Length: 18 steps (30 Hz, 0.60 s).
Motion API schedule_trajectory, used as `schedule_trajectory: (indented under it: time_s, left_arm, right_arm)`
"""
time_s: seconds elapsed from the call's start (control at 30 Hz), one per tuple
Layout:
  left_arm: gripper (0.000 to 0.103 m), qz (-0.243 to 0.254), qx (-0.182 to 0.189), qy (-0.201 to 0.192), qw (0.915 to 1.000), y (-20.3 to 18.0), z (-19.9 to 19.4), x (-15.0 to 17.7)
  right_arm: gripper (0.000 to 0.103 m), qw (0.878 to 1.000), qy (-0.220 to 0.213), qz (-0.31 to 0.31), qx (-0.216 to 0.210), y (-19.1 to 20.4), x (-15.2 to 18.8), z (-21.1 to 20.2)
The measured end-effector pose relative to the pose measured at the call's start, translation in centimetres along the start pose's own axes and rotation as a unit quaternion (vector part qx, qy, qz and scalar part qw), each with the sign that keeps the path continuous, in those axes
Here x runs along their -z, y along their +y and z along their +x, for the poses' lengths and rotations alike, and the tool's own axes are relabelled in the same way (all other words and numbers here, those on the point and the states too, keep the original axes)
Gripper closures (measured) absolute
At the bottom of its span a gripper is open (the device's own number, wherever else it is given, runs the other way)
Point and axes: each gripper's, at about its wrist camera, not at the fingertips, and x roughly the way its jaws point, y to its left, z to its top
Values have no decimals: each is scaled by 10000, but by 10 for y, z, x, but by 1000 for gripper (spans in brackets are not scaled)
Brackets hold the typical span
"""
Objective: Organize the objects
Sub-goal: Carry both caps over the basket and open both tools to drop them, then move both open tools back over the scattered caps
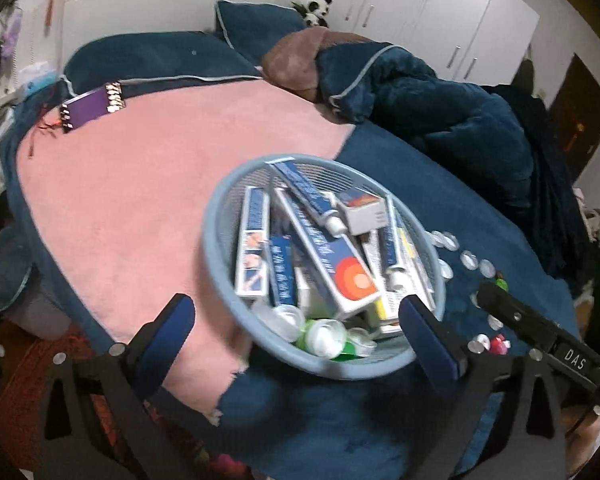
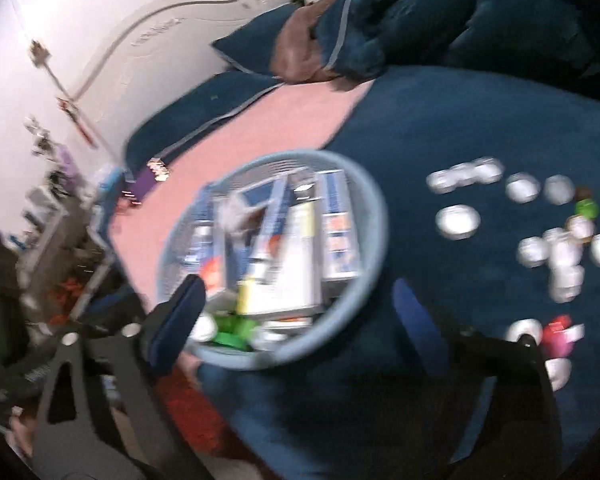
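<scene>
A light blue mesh basket (image 1: 210, 240) stands on the bed, filled with blue-and-white toothpaste boxes (image 1: 332, 256), a tube (image 1: 308, 196) and small white jars. My left gripper (image 1: 296, 304) is open wide above the basket's near rim, nothing between its blue pads (image 1: 168, 332). In the blurred right wrist view, my right gripper (image 2: 300, 300) also stands open over the near side of the basket (image 2: 256, 361), holding nothing. Several small white round jars (image 1: 468, 258) (image 2: 458, 222) lie loose on the blue cover to the basket's right.
A green piece (image 2: 586, 208) and a pink one (image 2: 558, 332) lie among the loose jars. A purple box (image 1: 92, 108) rests at the far edge of the pink blanket (image 1: 120, 200). Pillows and a crumpled dark quilt (image 1: 440, 108) fill the back. The bed's edge drops off at lower left.
</scene>
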Motion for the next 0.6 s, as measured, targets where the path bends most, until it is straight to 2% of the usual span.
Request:
schedule_trajectory:
  time_s: [0.13, 0.27, 0.6]
  left_arm:
    - [1, 111, -232, -59, 9997, -3, 0, 2]
    - [1, 326, -344, -95, 9988, -11, 0, 4]
    - [1, 633, -329, -87, 9974, -31, -2, 8]
  right_arm:
    - [0, 9971, 7, -189, 731, -14, 2, -2]
    - [0, 9969, 74, -29, 789, -26, 5, -4]
    - [0, 9964, 54, 46, 848, -33, 9, -15]
